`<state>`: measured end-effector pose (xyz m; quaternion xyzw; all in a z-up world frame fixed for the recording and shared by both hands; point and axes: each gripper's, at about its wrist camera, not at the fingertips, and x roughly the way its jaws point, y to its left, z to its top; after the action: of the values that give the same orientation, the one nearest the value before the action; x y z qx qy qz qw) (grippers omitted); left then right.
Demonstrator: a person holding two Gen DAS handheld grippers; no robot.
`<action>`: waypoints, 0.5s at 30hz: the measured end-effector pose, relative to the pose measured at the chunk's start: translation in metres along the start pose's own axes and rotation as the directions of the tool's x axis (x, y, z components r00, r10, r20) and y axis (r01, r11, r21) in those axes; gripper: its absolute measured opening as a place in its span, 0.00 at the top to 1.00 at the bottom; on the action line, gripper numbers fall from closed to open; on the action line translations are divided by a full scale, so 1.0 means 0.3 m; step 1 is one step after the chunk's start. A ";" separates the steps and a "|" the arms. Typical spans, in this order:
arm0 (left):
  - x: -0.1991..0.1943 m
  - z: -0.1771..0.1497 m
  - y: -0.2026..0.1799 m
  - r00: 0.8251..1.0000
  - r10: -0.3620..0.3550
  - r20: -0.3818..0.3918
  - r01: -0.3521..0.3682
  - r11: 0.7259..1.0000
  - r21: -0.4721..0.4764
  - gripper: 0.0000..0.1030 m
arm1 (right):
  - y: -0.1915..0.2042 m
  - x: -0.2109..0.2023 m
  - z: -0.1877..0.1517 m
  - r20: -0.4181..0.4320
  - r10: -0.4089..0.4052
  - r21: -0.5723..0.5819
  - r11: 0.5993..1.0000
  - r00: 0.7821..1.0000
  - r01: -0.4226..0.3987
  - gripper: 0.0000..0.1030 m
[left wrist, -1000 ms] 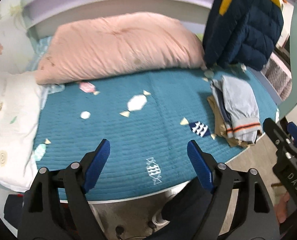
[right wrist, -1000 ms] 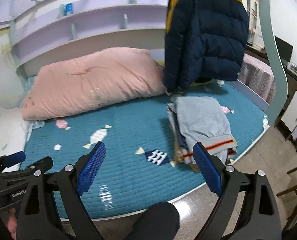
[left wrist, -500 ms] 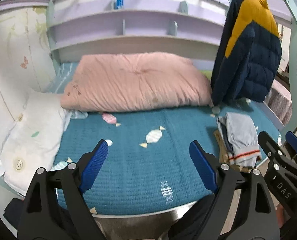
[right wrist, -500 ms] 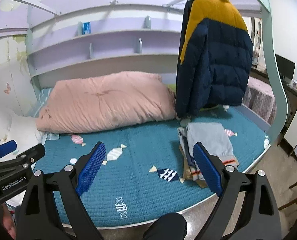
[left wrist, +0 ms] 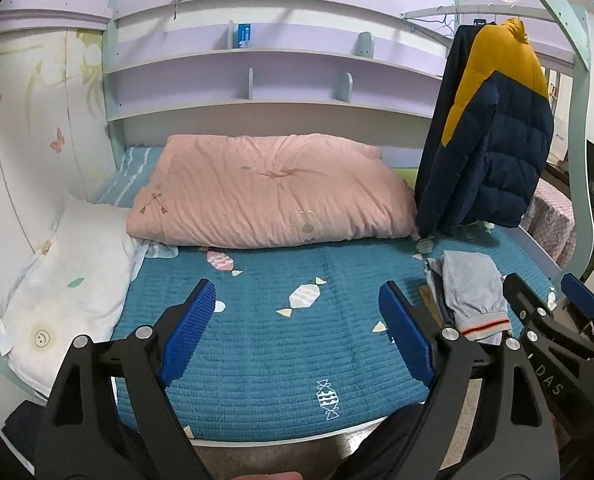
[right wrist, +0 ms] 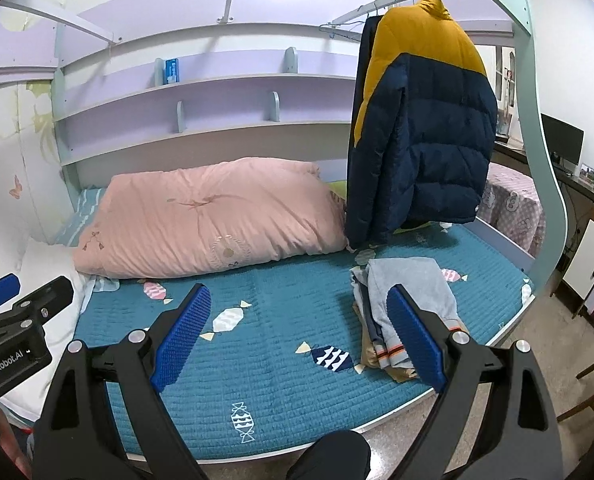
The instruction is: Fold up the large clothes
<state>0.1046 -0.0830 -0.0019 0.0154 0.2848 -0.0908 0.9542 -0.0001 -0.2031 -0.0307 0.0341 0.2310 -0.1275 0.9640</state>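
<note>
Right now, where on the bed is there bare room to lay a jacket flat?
The teal quilt is bare between the white pillow and the pile of folded clothes, in front of the pink duvet. The right end, under the hanging puffer jacket, is crowded.

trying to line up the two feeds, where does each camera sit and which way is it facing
Left wrist: rides on the left gripper, angled slightly down over the teal bed toward the pink duvet; its open jaws hold nothing, and the right gripper shows at the right edge.
Right wrist: rides on the right gripper, facing the same way; jaws open and empty, left gripper at the left edge, a dark knee below.
Shared: bed, duvet, hanging navy and yellow jacket, folded clothes stack, purple shelves.
</note>
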 end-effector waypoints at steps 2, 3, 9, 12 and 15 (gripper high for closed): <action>-0.012 -0.002 0.000 1.000 -0.006 0.005 0.006 1.000 0.005 0.15 | 0.006 -0.017 -0.003 0.009 -0.020 0.000 1.000 1.000 0.020 0.16; -0.018 -0.003 -0.002 1.000 -0.008 0.007 0.008 1.000 0.006 0.15 | 0.010 -0.025 -0.004 0.012 -0.023 -0.005 1.000 1.000 0.023 0.16; -0.033 -0.009 -0.003 1.000 -0.020 0.006 0.020 1.000 0.015 0.15 | 0.022 -0.058 -0.011 0.015 -0.037 -0.011 0.999 0.999 0.037 0.16; -0.037 -0.011 -0.004 1.000 -0.017 0.006 0.017 1.000 0.019 0.14 | 0.029 -0.067 -0.018 0.012 -0.048 -0.006 0.999 0.999 0.048 0.16; -0.037 -0.012 -0.006 1.000 -0.015 0.002 0.015 1.000 0.021 0.14 | 0.037 -0.077 -0.021 0.010 -0.053 -0.008 0.999 0.999 0.053 0.16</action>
<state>0.0932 -0.0828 0.0011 0.0231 0.2827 -0.1011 0.9536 -0.0198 -0.1864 -0.0259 0.0235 0.2277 -0.1522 0.9615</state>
